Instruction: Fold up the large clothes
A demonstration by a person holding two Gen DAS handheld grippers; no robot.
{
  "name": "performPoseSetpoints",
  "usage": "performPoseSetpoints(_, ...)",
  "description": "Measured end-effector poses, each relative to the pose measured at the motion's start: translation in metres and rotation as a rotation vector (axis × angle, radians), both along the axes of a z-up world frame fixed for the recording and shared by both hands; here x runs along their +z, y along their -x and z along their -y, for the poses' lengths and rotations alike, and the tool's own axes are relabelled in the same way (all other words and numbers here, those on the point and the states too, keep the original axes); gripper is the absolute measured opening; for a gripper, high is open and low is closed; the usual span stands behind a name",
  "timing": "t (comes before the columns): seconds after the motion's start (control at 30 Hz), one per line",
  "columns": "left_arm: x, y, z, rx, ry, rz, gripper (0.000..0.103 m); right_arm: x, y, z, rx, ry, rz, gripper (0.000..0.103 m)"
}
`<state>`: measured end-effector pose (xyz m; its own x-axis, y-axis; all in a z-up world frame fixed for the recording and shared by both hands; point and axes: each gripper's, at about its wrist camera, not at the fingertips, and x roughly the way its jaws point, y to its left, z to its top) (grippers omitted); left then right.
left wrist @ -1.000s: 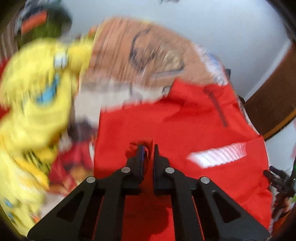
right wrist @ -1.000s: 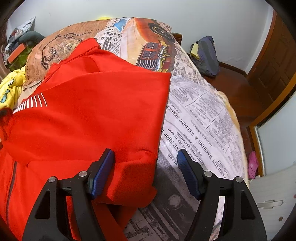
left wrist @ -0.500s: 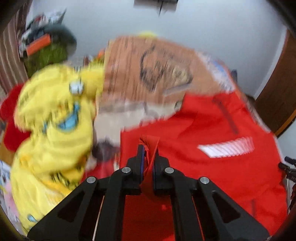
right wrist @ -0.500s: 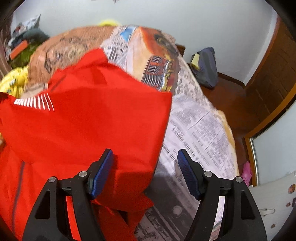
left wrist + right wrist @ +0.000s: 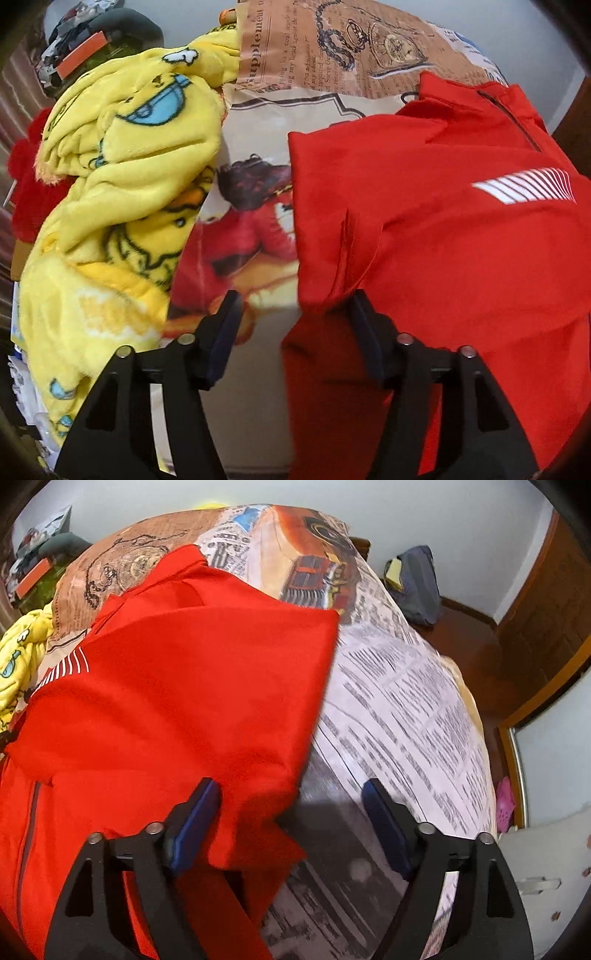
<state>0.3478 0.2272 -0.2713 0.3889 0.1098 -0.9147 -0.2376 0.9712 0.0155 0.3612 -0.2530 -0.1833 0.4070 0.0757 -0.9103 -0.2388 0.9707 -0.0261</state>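
1. Both fingers of the left gripper (image 5: 295, 310) are standing apart over the bed; its jaws have just been opening, and a raised fold at the left edge of the red garment (image 5: 443, 240) is sitting between them, close to the right finger (image 5: 364, 336), with no pad pressing on it.
2. Fingers of the right gripper (image 5: 291, 805) are also spread wide, having just been opening a little more; the lower right corner of the red garment (image 5: 184, 701) is lying between them, near the left finger (image 5: 195, 819), and it is not clamped.
3. Red cloth is lying folded on the printed bedsheet (image 5: 399, 709), with the collar toward the far end and a white stripe mark (image 5: 524, 186) on the upper layer.
4. Its left edge is running straight away from the left gripper, and a strip of bare bedsheet (image 5: 255, 206) is staying free between this edge and the yellow blanket (image 5: 122, 177), which is piled just beside.
5. Its right edge is ending about the middle of the bed, so a broad part of the sheet with newspaper print is lying open on the right side, up to the bed's border.
6. Beyond that border, the wooden floor (image 5: 469, 642) with a dark bag (image 5: 417, 583) is showing.
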Motion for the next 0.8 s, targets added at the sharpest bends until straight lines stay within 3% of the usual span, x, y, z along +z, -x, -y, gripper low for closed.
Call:
performPoseSetpoints(0.3,0.021,0.043,-0.013,0.004,0.035,-0.024,0.066,0.014,0.023,0.029,-0.049,-0.051,-0.030,0.080)
performPoseSetpoints(0.53,0.052,0.070,-0.020,0.024,0.030,0.017,0.066,0.051,0.043,0.040,-0.049,-0.059,0.059,0.080)
performPoseSetpoints(0.7,0.088,0.056,-0.011,0.006,0.056,0.096,0.066,0.080,0.032,0.024,-0.024,-0.084,0.131,0.080)
performPoseSetpoints(0.8,0.109,0.026,0.005,-0.044,0.066,0.138,0.066,0.089,0.016,0.008,-0.001,-0.097,0.165,0.080)
